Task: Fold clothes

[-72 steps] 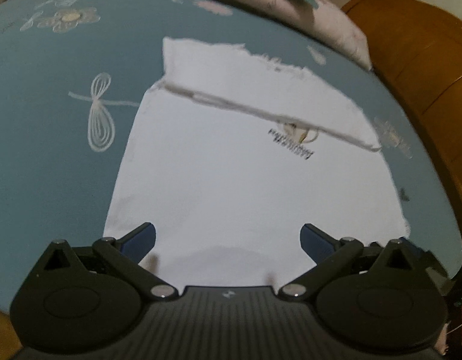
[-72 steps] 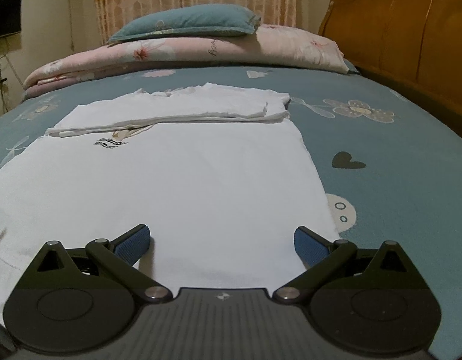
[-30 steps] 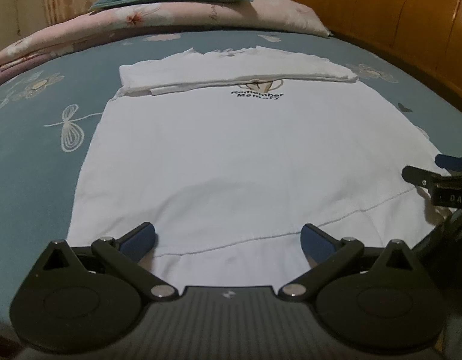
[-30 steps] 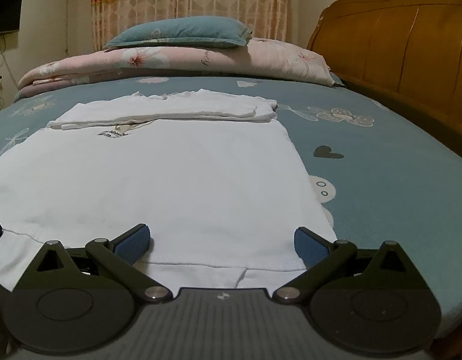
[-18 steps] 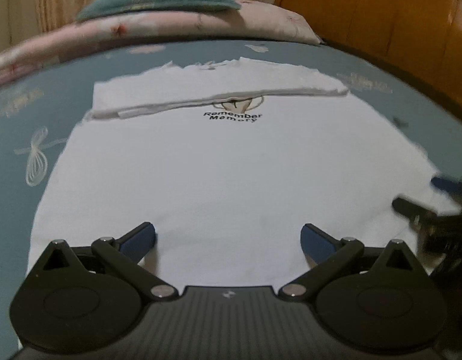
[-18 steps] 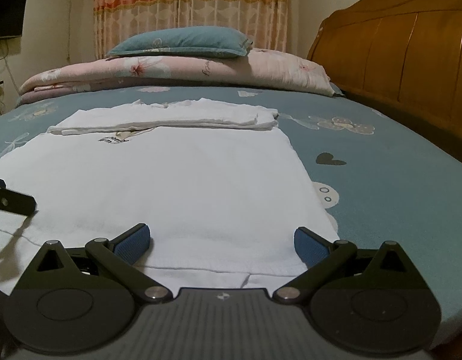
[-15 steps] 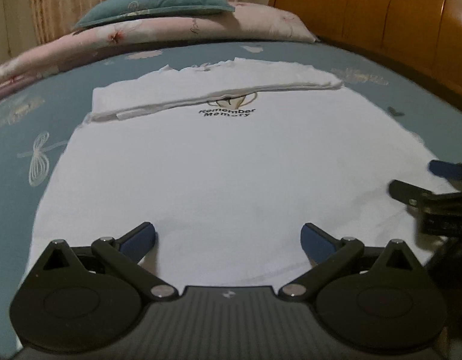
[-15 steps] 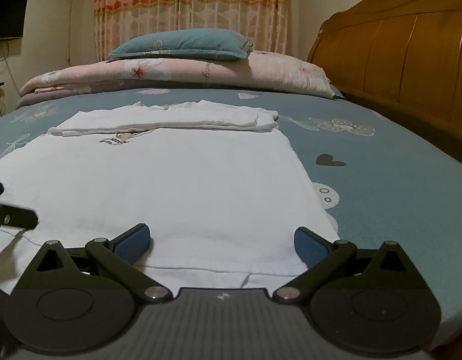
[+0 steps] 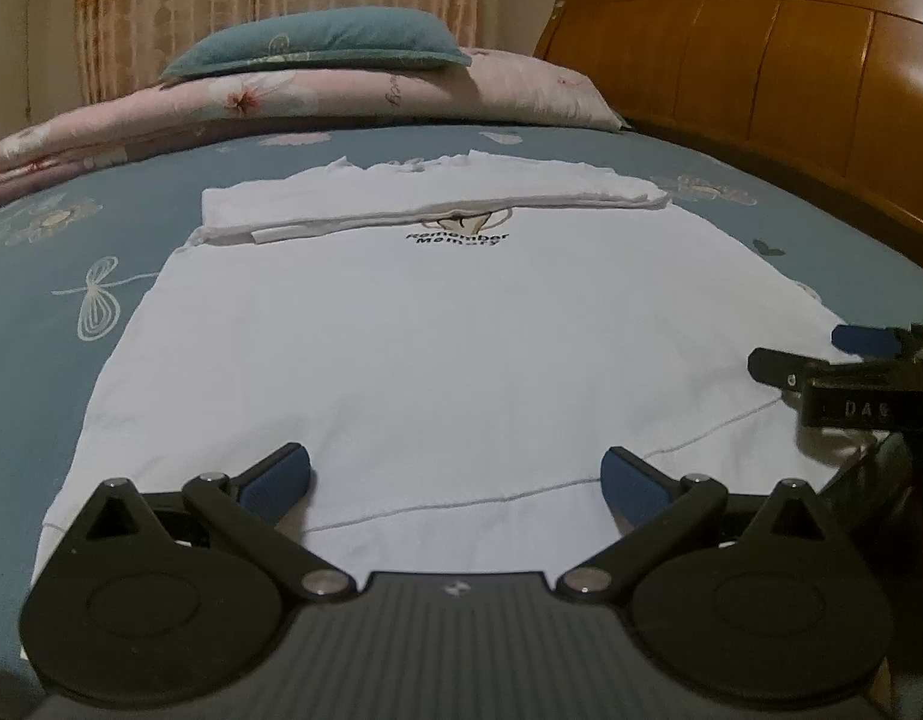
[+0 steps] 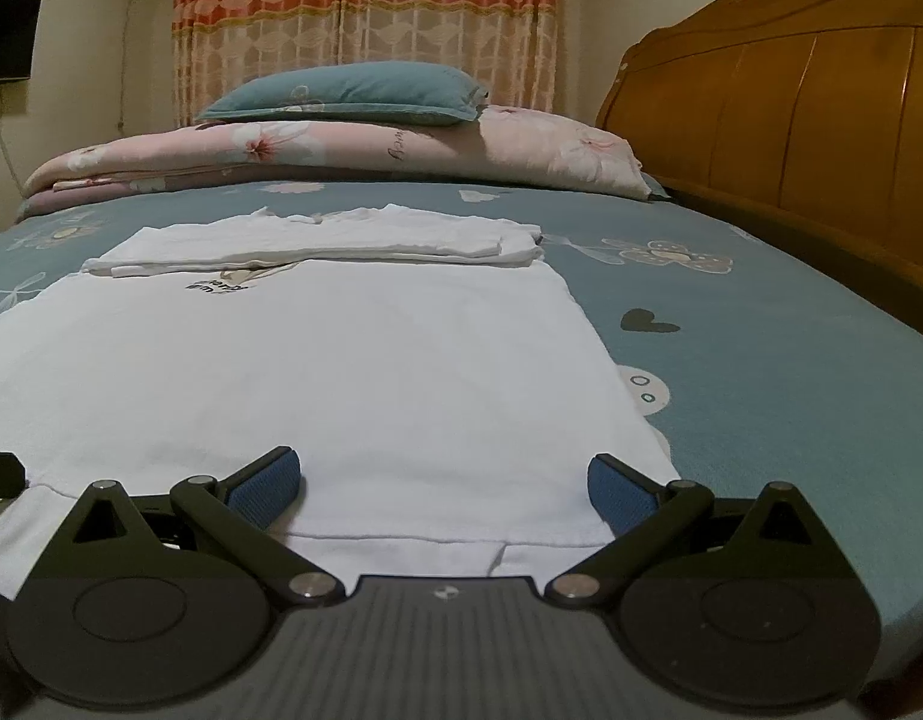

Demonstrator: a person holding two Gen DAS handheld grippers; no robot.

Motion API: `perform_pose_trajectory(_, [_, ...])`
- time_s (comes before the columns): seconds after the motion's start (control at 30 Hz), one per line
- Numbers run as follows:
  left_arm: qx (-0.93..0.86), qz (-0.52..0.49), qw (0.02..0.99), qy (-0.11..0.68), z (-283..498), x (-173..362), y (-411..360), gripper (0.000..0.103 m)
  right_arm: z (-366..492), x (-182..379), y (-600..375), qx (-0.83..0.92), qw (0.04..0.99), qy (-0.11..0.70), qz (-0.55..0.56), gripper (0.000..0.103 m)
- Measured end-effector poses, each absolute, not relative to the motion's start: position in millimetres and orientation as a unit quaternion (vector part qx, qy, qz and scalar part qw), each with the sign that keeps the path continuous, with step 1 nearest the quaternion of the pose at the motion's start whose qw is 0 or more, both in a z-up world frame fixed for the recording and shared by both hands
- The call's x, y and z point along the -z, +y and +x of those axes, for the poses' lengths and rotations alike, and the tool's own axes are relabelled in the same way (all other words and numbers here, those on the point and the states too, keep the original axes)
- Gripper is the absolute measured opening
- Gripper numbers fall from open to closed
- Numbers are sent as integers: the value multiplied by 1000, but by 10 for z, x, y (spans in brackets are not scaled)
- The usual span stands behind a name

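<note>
White T-shirt lies flat on my blue bedsheet, top part folded over. Both claws, left gripper and right gripper, gape wide over its hem. Only left view shows print lettering whole; right shows a wall screen.

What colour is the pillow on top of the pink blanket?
The pillow is teal with a pale flower print, shown best in the right wrist view.
</note>
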State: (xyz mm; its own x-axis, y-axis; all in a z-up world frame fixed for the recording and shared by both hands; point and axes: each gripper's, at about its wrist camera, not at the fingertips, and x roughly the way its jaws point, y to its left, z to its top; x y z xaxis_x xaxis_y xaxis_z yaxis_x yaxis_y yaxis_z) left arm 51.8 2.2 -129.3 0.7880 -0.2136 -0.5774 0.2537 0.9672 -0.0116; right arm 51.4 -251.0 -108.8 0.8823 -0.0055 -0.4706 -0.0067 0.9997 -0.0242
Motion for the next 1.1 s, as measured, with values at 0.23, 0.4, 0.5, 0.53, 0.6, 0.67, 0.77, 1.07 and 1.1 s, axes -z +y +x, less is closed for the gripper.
perform_pose_trajectory(0.23, [121,55,936,326,584,1223,-24,102,511,1075,-2518,-4,969,247,-11,103])
perform_pose_trajectory(0.4, [159,180,925,294,434,1073,-195,98,517,1045,-2545,-12,967,256,-7,103])
perform_pose_trajectory(0.5, [195,278,904,259,240,1027,-339,98,520,1029,-2556,-15,965,260,-2,103])
perform_pose_trajectory(0.53, [207,306,894,252,178,1027,-385,98,519,1022,-2559,-17,965,261,0,103])
perform_pose_trajectory(0.6, [225,345,877,248,92,1037,-462,98,511,1012,-2567,-22,965,261,3,103])
perform_pose_trajectory(0.67, [235,375,863,245,37,1070,-521,98,499,998,-2588,-26,965,260,8,103])
perform_pose_trajectory(0.77, [231,424,842,239,6,1156,-620,98,483,974,-2645,-28,966,257,20,103])
perform_pose_trajectory(1.07, [211,480,827,205,60,1179,-740,98,382,784,-2745,-23,973,227,31,103])
perform_pose_trajectory(1.1, [206,486,826,198,69,1171,-745,98,380,755,-2747,-23,974,223,31,103])
